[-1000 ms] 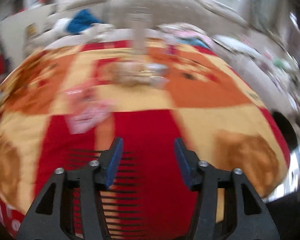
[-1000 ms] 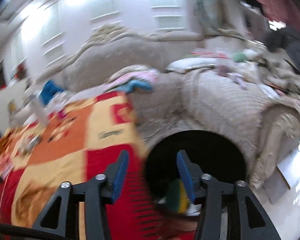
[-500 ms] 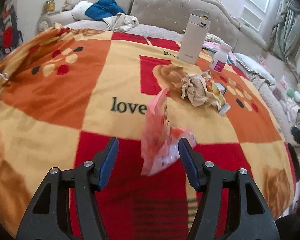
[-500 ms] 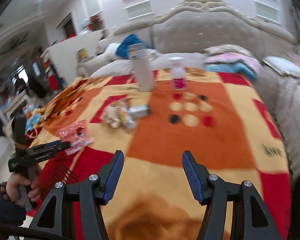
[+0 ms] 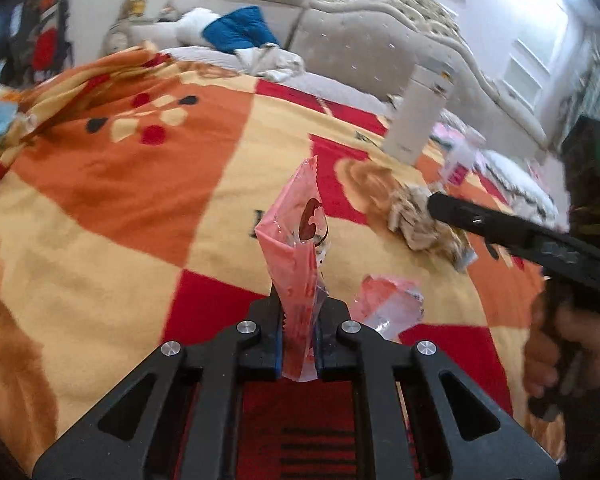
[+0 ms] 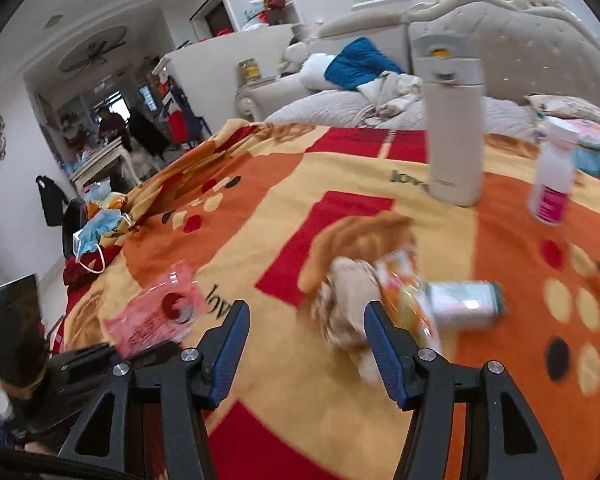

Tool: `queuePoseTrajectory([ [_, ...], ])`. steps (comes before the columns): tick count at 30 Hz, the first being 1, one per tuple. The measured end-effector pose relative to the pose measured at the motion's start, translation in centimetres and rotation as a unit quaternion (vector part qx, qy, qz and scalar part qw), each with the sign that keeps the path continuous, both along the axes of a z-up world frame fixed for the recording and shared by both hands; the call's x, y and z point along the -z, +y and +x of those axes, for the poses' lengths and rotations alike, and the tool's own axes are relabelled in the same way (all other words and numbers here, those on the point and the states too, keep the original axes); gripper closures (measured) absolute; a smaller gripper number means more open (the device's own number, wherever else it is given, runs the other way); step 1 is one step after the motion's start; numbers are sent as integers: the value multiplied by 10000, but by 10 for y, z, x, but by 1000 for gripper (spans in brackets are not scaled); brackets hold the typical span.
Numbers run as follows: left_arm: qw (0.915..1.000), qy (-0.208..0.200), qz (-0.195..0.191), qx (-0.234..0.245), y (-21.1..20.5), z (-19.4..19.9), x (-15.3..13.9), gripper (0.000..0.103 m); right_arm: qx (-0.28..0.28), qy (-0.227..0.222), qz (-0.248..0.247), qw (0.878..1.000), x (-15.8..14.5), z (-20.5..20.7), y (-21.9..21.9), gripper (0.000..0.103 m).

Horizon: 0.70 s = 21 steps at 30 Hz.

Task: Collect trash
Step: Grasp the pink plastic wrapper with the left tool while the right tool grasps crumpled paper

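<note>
My left gripper (image 5: 300, 312) is shut on a pink snack wrapper (image 5: 298, 236) that stands up from its jaws above the red, orange and yellow blanket (image 5: 120, 184). A second crumpled pink and clear wrapper (image 5: 388, 308) lies just to its right. My right gripper (image 6: 305, 314) is open over the blanket, its pads touching nothing. Just beyond its fingertips lie crumpled beige paper (image 6: 346, 300), an orange wrapper (image 6: 400, 292) and a small white can (image 6: 464, 306) on its side. The right wrist view also shows the pink wrapper (image 6: 156, 312) held at lower left.
A tall white flask (image 6: 454, 132) and a small white bottle with a pink label (image 6: 552, 176) stand upright farther back. A blue face mask (image 6: 96, 232) hangs at the blanket's left edge. Beige sofas with clothes ring the far side.
The left jaws have closed on the pink wrapper that stood between them. The right gripper has swung from the black bin by the sofa over to the trash pile.
</note>
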State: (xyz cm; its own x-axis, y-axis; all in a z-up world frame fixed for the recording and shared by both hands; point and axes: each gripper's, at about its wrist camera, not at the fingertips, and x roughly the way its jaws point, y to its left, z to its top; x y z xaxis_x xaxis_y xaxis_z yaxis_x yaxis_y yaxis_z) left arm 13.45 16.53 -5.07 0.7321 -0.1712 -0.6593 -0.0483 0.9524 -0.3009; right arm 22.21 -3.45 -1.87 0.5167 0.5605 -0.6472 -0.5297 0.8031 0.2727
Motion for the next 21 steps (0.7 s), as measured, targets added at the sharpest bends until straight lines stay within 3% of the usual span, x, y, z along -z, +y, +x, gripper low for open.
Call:
queuePoseTrajectory([
  [6,9999,34,-106,-9,4,1,1,95,176,122,-496,9985,19,24,17,45],
  [8,9999,50,-98,-33,5,2,2,95,321,238,-539,9977,22,30,14,54],
  [10,9999,71,-87,-43,5,2,2,95,541,342,-555,9964,24,35,5,80],
  [11,9999,76,-84,-50,5,2,2,95,585,442,-470,9962,22,37,-1,82],
  [21,9998,192,18,-70,2,6,4,95,449,260,190,9985,-31,-41,-51,85],
])
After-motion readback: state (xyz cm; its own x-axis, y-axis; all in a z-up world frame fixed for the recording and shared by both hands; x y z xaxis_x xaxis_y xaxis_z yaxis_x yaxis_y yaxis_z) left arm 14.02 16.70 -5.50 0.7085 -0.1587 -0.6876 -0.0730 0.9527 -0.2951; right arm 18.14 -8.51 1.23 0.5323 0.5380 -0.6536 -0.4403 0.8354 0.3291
